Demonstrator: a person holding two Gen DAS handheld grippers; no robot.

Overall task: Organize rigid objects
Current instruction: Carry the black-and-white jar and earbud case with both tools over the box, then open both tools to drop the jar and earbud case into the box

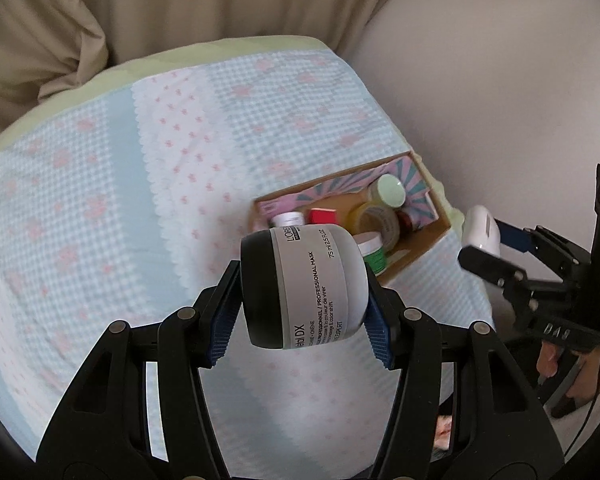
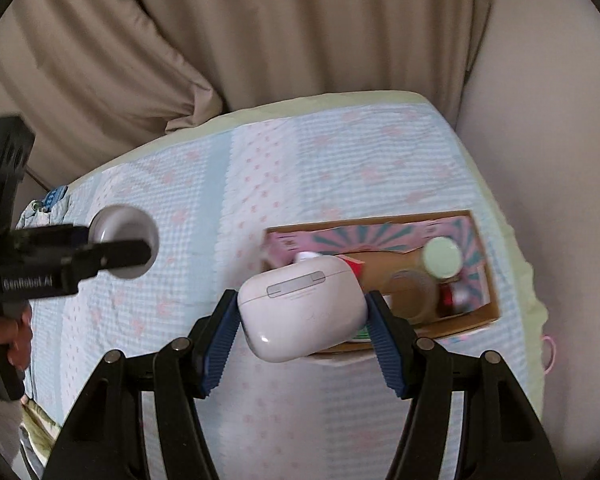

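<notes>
Left wrist view: the left claw clamps a jar sideways; the box lies at one o'clock. The right claw, nearer, grips a white case, box at two o'clock.

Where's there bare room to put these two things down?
The quilt is bare between the curtain and the cardboard box, and left of the box. The box itself is crowded with jars; only a brown patch of floor shows mid-box.
</notes>
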